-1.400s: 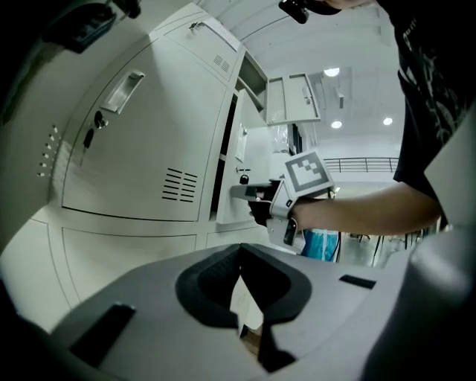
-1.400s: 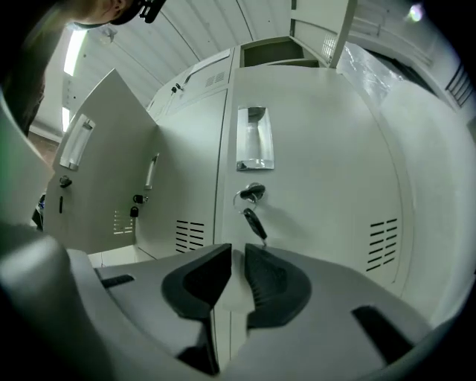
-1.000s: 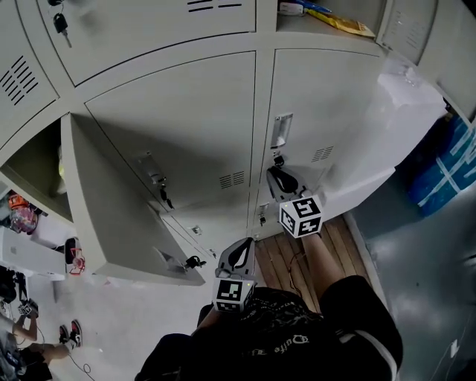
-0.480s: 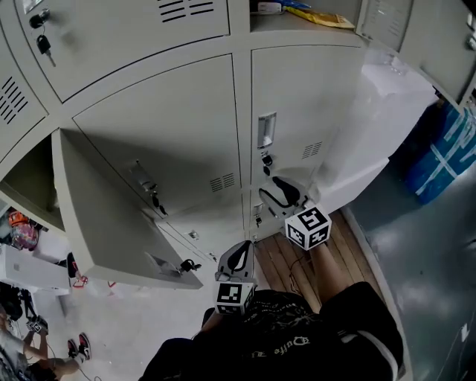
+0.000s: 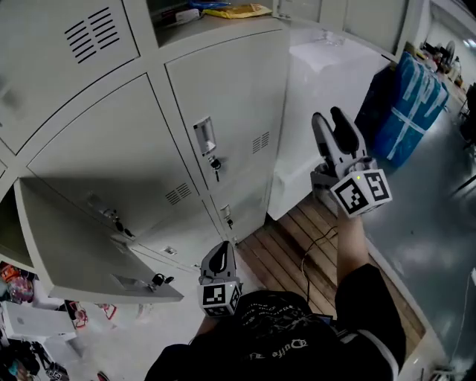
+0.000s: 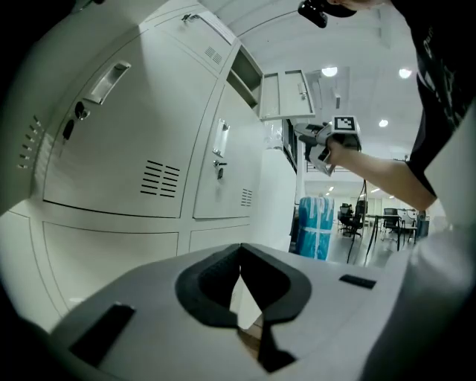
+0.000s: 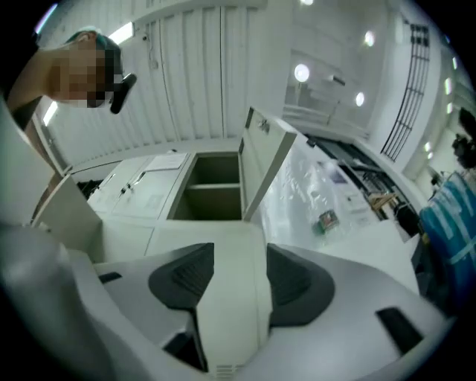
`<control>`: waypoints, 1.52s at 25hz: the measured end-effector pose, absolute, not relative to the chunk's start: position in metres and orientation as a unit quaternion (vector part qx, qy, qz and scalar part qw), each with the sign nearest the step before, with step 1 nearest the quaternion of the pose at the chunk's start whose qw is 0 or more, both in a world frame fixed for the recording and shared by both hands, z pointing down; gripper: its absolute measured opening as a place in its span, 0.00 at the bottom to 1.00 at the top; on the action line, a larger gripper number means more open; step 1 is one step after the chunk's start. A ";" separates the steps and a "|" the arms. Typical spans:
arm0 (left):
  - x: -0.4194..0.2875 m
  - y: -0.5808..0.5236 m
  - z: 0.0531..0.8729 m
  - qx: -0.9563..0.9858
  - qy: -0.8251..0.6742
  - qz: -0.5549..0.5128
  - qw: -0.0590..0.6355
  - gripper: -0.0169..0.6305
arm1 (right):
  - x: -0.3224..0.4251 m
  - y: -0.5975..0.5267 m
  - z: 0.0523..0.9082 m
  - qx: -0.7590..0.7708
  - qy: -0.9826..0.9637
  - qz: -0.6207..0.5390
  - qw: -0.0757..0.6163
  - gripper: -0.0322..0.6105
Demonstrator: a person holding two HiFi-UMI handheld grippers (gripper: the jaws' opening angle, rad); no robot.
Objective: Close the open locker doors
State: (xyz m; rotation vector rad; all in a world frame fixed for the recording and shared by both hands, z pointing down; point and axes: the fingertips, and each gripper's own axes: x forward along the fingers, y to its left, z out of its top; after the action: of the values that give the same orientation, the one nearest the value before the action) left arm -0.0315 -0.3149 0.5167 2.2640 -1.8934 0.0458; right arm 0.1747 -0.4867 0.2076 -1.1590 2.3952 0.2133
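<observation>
Locker door [image 5: 82, 249] hangs open at the lower left of the lockers [image 5: 230, 89]. Right gripper [image 5: 329, 119], held high off their right end, has just spread wide, empty. Left gripper [image 5: 220, 251], low before them, is pinched together.

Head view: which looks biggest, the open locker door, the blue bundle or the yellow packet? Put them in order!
1. open locker door
2. blue bundle
3. yellow packet, far off and cut by the picture's edge, so its real size is unsure.
</observation>
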 end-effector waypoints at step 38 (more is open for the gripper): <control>-0.025 -0.303 0.495 0.750 -0.653 0.008 0.110 0.04 | 0.112 -0.389 0.055 -0.257 0.883 0.244 0.308 0.18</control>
State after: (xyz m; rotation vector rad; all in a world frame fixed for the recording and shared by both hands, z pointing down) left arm -0.0249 -0.3033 0.4946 2.2040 -1.9182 0.0229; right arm 0.1122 -0.3892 0.0552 -0.6805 2.3336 0.6460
